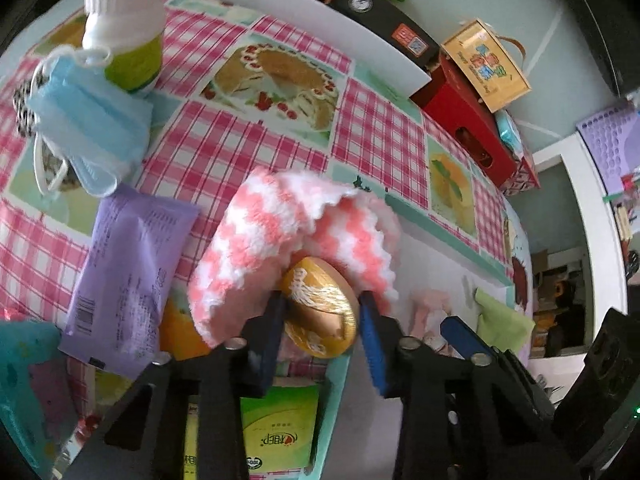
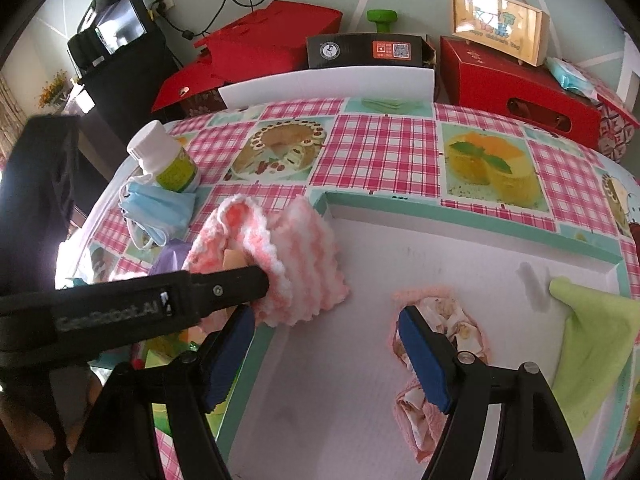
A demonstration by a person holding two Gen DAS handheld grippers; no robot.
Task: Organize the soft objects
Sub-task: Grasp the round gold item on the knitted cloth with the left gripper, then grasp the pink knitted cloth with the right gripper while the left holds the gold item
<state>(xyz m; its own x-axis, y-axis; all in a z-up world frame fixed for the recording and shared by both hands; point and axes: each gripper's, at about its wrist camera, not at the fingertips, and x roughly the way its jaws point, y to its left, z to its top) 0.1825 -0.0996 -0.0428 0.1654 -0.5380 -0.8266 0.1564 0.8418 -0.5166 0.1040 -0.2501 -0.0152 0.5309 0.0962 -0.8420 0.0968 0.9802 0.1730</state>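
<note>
— Pink-and-white knitted cloth (image 1: 288, 236): crumpled on the checked tabletop (image 1: 248, 136), draped over the teal rim of the white tray (image 2: 460, 248).
— Left hand-held gripper (image 1: 322, 312)?
— Jaws narrowed around a round golden object (image 1: 320, 308) at the cloth's near edge; left pad touching it, right pad just beside; full clamp not certain.
— Right hand-held gripper (image 2: 324, 356)?
— Jaws apart, empty, above the tray, near a small pink floral pouch (image 2: 440, 320).
— Other soft items?
— Green cloth (image 2: 592, 340) at the tray's right edge; blue face mask (image 1: 88, 120) beside a white-capped bottle (image 1: 128, 28); purple packet (image 1: 128, 280) left of the knitted cloth.
</note>
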